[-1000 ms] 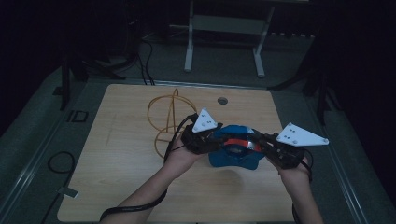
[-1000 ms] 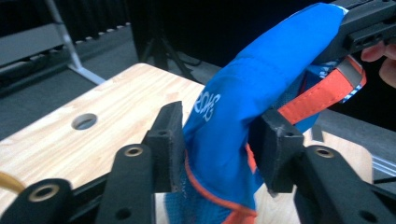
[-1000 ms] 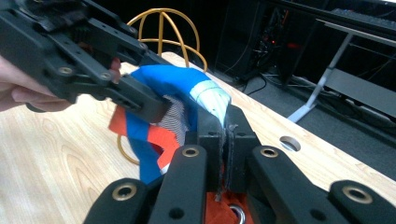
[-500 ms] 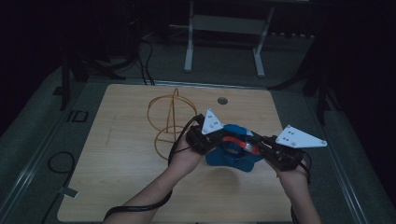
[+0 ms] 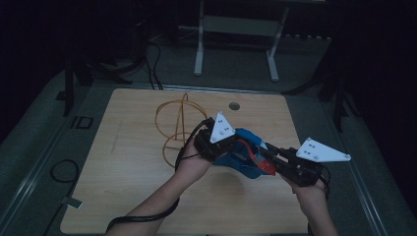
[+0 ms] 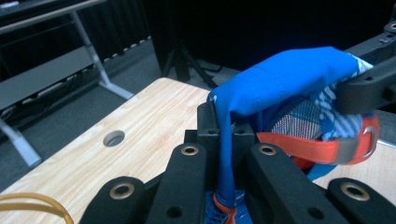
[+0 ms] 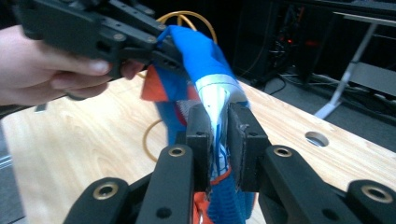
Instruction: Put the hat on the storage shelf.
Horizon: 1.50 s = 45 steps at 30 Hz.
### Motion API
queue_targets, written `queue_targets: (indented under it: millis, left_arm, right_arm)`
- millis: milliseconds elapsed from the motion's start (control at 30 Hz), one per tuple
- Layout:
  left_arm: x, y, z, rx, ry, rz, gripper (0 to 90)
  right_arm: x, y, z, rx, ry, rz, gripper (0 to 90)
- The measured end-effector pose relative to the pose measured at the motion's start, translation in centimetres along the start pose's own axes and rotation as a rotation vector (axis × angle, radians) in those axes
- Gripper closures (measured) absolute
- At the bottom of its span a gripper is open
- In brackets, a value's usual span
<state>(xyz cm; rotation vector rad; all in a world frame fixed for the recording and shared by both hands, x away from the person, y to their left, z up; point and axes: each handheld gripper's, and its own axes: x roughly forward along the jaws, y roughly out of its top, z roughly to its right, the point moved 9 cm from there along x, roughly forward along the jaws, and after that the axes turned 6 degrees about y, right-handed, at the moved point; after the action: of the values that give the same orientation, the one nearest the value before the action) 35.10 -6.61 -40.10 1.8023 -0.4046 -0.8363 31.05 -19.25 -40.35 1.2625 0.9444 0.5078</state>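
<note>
A light wooden tabletop (image 5: 128,187) carries a yellow wire frame (image 5: 172,125) at its far left. Above the middle hangs a blue fabric pouch with orange strap (image 5: 246,155), stretched between both tongs, its long axis running hand to hand. The left tongs (image 6: 224,140) are clamped on one edge, the right tongs (image 7: 218,126) on the opposite edge.

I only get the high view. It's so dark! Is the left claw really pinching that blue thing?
Observer: Yes. In the left gripper view the left claw is shut on a fold of the blue cloth item.
Operator: And the other claw?
Observer: The right claw clamps a pale edge of it.
Operator: What's the red bit?
Observer: An orange strap with a grey buckle.
</note>
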Motion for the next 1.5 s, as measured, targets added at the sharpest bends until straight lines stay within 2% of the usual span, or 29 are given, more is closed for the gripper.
queue_targets:
  millis: [100,133,200,300,367,400,467,500,533,600,667,700,767,833,867,900,933,1000,1067,1133,1167,1200,1233,1367,1467,1500]
  left_arm:
    - [-0.2,0.0,-0.2,0.003,0.0,0.0,88.3]
    - [-0.3,0.0,-0.2,0.001,-0.012,0.0,88.2]
    - [-0.3,-0.1,-0.4,0.008,-0.001,0.003,88.2]
    - [-0.7,-0.2,-0.5,0.021,-0.028,0.021,88.2]
    - [-0.7,-0.2,-0.5,0.021,-0.028,0.021,88.2]
    - [-1.3,-0.2,-0.6,0.038,-0.053,0.049,88.2]
    - [-1.6,-0.3,-0.7,0.039,-0.064,0.057,88.2]
    - [-1.8,-0.3,-0.7,0.047,-0.08,0.068,88.2]
    - [-2.0,-0.3,-0.9,0.059,-0.077,0.068,88.2]
    - [-2.4,-0.3,-0.8,0.072,-0.122,0.095,88.2]
    - [-2.6,-0.3,-0.8,0.08,-0.123,0.101,88.1]
    - [-2.9,-0.2,-0.7,0.089,-0.154,0.122,88.1]
    - [-3.4,0.0,-0.5,0.115,-0.18,0.15,88.1]
    - [-4.0,0.2,0.0,0.131,-0.231,0.189,88.1]
    - [-4.1,0.3,0.0,0.135,-0.234,0.191,88.1]
    - [-4.4,0.5,0.1,0.12,-0.269,0.213,88.1]
    - [-4.4,0.5,0.1,0.12,-0.269,0.213,88.1]
    - [-4.6,0.7,0.1,0.106,-0.295,0.228,88.1]
    - [-4.9,0.9,0.2,0.083,-0.334,0.258,88.0]
    - [-5.3,1.1,0.4,0.068,-0.382,0.289,88.0]
    - [-5.3,1.1,0.4,0.068,-0.382,0.289,88.0]
    - [-5.6,1.3,0.8,0.07,-0.419,0.31,88.0]
    - [-5.7,1.3,1.1,0.082,-0.433,0.321,88.0]
    - [-5.7,1.4,2.1,0.111,-0.463,0.315,88.0]
    - [-5.6,1.4,2.4,0.115,-0.472,0.311,88.0]
    - [-5.7,1.4,2.5,0.112,-0.485,0.315,88.0]
  right_arm:
    - [-0.5,0.1,-0.7,-0.004,0.014,0.004,74.9]
    - [-1.0,0.2,-1.1,-0.015,0.024,0.01,72.4]
    - [-1.5,0.3,-1.4,-0.024,0.024,0.016,70.5]
    - [-2.2,0.4,-1.3,-0.027,0.02,0.027,67.7]
    - [-2.4,0.4,-1.2,-0.025,0.014,0.031,67.7]
    - [-2.7,0.0,-0.7,-0.02,0.006,0.025,65.5]
    - [-2.7,-0.5,-0.4,-0.005,0.007,0.018,65.4]
    - [-2.7,-0.8,-0.3,-0.002,0.01,0.011,65.1]
    - [-2.6,-1.1,-0.3,0.001,0.021,0.007,64.3]
    - [-2.5,-1.5,-0.5,-0.003,0.033,-0.001,63.7]
    - [-2.5,-1.7,-0.7,-0.007,0.04,-0.002,63.8]
    - [-2.4,-1.8,-0.8,-0.011,0.047,-0.002,63.7]
    - [-2.4,-1.9,-1.1,-0.01,0.059,-0.002,63.6]
    - [-2.3,-2.0,-1.7,-0.022,0.081,-0.003,62.4]
    - [-2.2,-2.0,-2.0,-0.028,0.089,-0.002,61.9]
    - [-2.2,-2.0,-2.3,-0.031,0.097,-0.004,61.7]
    - [-2.2,-2.0,-2.6,-0.036,0.106,-0.003,61.2]
    - [-2.2,-2.1,-2.9,-0.036,0.116,-0.003,60.8]
    - [-2.0,-2.1,-3.8,-0.037,0.147,0.001,59.7]
    - [-1.9,-2.2,-4.0,-0.041,0.153,-0.002,59.2]
    - [-1.9,-2.2,-4.0,-0.041,0.153,-0.002,59.2]
    - [-1.7,-2.3,-4.2,-0.05,0.158,-0.006,58.3]
    - [-1.4,-2.4,-4.5,-0.044,0.17,-0.009,58.1]
    - [-0.8,-2.2,-4.9,-0.053,0.186,-0.009,57.7]
    - [-0.4,-2.2,-5.2,-0.062,0.192,-0.012,60.4]
    - [-0.3,-2.1,-5.3,-0.061,0.197,-0.012,64.3]
